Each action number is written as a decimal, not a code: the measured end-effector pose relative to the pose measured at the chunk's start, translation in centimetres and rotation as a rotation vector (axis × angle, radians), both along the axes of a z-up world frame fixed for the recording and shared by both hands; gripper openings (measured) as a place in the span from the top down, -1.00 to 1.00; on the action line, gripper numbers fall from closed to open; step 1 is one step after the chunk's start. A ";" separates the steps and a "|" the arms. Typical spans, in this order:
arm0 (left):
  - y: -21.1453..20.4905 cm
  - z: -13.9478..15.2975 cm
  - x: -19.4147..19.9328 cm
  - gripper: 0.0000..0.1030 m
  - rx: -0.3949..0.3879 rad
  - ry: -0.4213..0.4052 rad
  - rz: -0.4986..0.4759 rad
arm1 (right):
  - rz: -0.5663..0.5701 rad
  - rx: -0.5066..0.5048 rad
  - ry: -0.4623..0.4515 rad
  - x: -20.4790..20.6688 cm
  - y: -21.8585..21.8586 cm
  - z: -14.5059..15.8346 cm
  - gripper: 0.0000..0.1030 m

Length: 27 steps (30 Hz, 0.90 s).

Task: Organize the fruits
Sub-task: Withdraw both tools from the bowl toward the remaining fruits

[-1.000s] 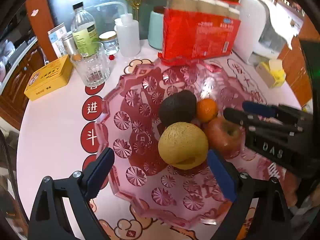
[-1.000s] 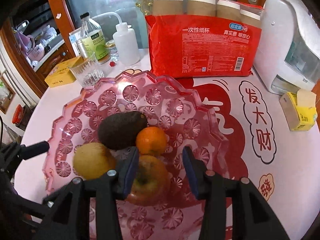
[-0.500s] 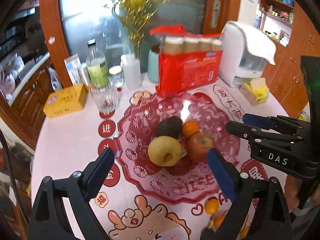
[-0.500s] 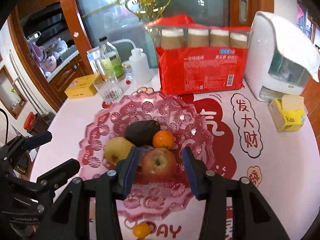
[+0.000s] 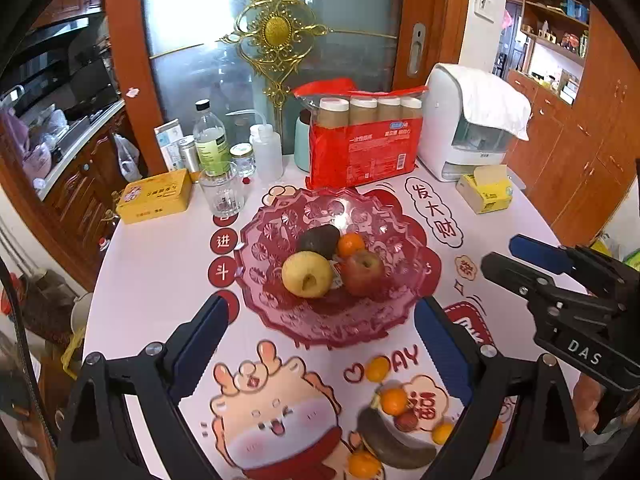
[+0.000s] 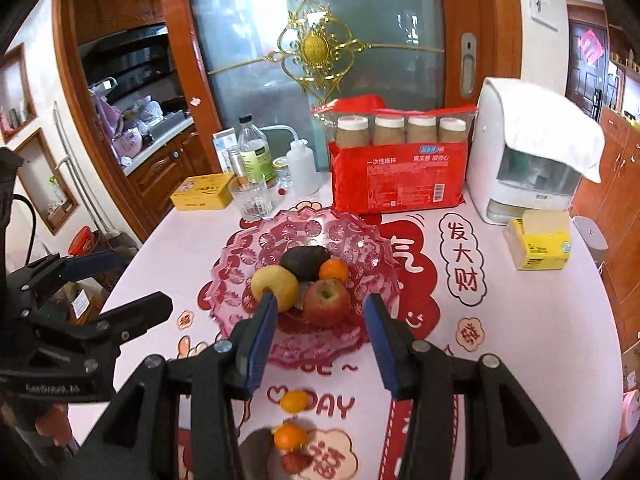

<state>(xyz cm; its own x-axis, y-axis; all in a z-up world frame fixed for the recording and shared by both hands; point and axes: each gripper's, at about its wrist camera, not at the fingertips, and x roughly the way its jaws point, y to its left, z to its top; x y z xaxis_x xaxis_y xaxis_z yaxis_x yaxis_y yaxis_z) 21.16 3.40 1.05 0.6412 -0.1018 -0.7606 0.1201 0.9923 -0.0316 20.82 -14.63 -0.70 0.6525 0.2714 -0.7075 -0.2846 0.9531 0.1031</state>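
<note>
Both our grippers were empty, the left gripper [image 5: 320,344] spread wide and the right gripper [image 6: 320,336] only partly spread. Within a second we'd backed up and away from the pink fruit dish [image 5: 280,312]. Pear [image 5: 307,274], apple [image 5: 363,273], avocado [image 5: 318,239] and tangerine [image 5: 350,245] sat piled inside, so that batch looked done. A banana [image 5: 390,446] and small oranges waited nearer us.

The bowl [image 5: 276,236] is translucent pink with a pinwheel pattern, holding a yellow pear [image 5: 307,279], a red apple [image 5: 363,272], an orange tangerine [image 5: 351,245] and a dark avocado [image 5: 319,239]. The table [image 5: 160,264] is white, printed with red characters and a cartoon dragon [image 5: 276,416]. Both claws carry blue pads [image 5: 200,344] on black fingers.
</note>
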 end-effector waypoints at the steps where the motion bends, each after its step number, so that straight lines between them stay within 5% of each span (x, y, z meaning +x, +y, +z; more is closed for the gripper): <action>1: -0.3 0.4 -0.8 -0.81 0.006 -0.006 0.009 | 0.002 0.001 -0.004 -0.7 -0.3 0.2 0.10; 15: -3.6 3.4 -8.6 -0.81 0.004 -0.074 0.116 | 0.064 0.002 -0.060 -8.7 -6.3 3.2 0.03; 27: -6.8 -1.3 -12.5 -0.82 -0.014 -0.001 0.194 | 0.103 -0.021 -0.029 -12.0 -9.7 0.1 0.03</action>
<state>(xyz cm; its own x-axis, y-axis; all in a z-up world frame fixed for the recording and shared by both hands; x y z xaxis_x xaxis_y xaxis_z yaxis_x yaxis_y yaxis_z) 8.67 -3.45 -0.29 0.6509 0.0135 -0.7591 -0.0735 0.9963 -0.0453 8.78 -24.30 -0.58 0.6422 0.3229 -0.6952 -0.3835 0.9206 0.0734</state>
